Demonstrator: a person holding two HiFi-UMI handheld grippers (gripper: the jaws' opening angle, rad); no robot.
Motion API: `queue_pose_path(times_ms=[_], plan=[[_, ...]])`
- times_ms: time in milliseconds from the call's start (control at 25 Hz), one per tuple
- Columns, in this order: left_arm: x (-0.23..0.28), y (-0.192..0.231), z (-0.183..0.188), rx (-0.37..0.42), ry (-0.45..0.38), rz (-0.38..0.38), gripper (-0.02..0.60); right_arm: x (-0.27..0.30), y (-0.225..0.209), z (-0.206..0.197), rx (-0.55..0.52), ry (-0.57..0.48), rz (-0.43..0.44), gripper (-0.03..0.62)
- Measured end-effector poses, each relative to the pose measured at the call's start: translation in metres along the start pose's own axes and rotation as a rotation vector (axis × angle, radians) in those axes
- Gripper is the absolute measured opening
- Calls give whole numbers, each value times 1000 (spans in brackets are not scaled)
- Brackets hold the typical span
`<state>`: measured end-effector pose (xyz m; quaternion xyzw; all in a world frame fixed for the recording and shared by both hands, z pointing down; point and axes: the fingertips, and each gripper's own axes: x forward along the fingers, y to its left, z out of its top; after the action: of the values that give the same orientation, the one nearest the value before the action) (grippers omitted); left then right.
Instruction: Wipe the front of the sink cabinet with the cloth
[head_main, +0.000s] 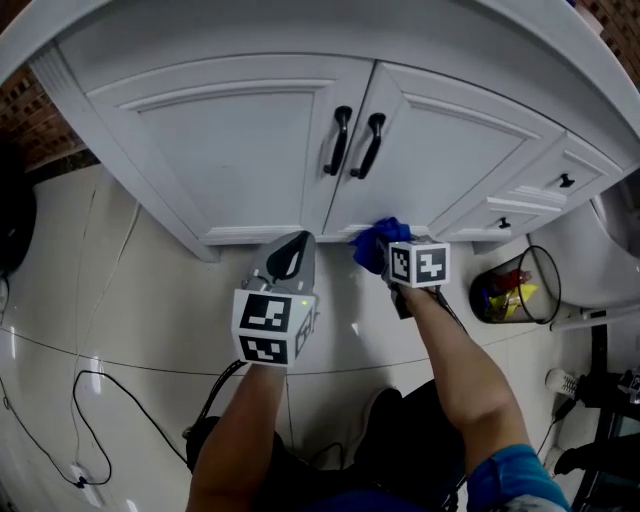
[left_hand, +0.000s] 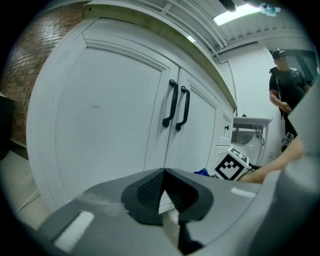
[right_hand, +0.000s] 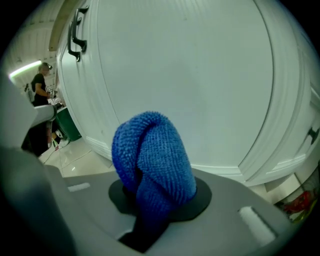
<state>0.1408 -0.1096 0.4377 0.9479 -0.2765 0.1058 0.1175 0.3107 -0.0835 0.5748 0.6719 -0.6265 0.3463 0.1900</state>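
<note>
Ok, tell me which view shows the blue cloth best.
The right gripper view: the cloth fills its centre, bunched and clamped in the tongs of the right gripper, weave plain. The head view shows a small blue wad at the cabinet's bottom edge; the left gripper view, only a sliver.

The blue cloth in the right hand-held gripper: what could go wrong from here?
The blue cloth sits as a bunched wad in the right hand-held gripper, so it may wipe only a narrow strip, or slip out under pressure. If the wad folds aside, the hard jaws could scrape the white cabinet door.
</note>
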Motion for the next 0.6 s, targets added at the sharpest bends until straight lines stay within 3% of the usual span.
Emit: queue_pose_path(times_ms=[120,240,360,480,600], plan=[[-5,-3,14,9,-35,-16,2,-28,9,20,-61,-5,4,66],[-15,-6,39,44,-99,-22,2,-79,35,72,-193,-142,-14,71],[-31,-15,74,88,-202,-19,2,-143,77,126,-345,-357,-27,72],[-50,-27,111,106,-337,-16,2,-213,123,174,-477,-643,-53,72],[-65,-36,125,187,-382,-16,2,-270,148,205,-555,-913,-125,72]])
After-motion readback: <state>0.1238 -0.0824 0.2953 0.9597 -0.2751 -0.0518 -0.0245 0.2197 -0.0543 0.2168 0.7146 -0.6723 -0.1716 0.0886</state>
